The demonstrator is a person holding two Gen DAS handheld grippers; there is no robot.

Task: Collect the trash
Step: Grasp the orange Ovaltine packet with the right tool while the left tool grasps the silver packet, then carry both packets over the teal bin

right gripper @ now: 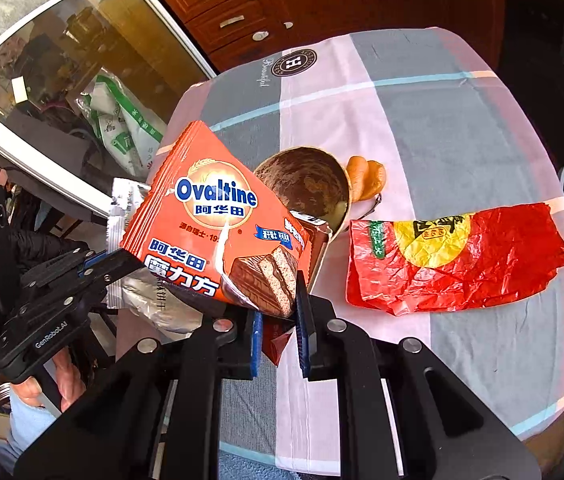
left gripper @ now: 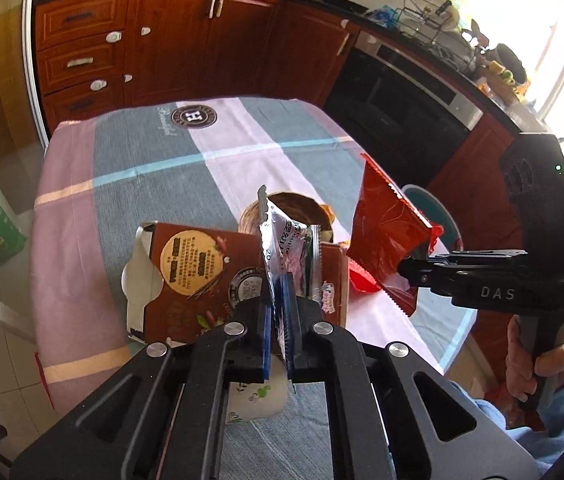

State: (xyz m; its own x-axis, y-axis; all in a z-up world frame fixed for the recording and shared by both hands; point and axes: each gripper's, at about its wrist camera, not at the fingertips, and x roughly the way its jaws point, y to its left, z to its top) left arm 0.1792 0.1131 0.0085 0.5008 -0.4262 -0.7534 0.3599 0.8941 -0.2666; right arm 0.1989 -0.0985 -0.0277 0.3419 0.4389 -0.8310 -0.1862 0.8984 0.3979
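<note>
Your left gripper [left gripper: 278, 300] has its jaws clamped narrow on a crinkled silver foil wrapper [left gripper: 282, 240], which stands up between the blue pads and is lifted clear of the bench [left gripper: 154, 168], a table under a pink, grey and white checked cloth. In the right wrist view the same silver foil wrapper [right gripper: 122, 216] shows at the left, pinched in your left gripper [right gripper: 100, 266], with your hand [right gripper: 66, 380] on the grip below it.

Your right gripper [right gripper: 278, 320] is closed narrow on the lower corner of an orange Ovaltine snack wrapper [right gripper: 210, 220], held tilted above the bench [right gripper: 462, 140]. From the left wrist view that wrapper [left gripper: 386, 236] hangs from your right gripper [left gripper: 410, 276] showing its red back, and your right hand [left gripper: 538, 364] wraps the handle.

Lying on the cloth beneath the foil is a flattened brown cardboard snack box [left gripper: 198, 264], with a white paper cup [left gripper: 254, 400] printed with green leaves just in front of it. Behind the box sits a round brown bowl [right gripper: 306, 180], and a small orange bread-shaped keyring [right gripper: 366, 176] touches its far rim. A crumpled red and yellow plastic wrapper [right gripper: 458, 260] lies flat to the right of the bowl, apart from both grippers.
</note>
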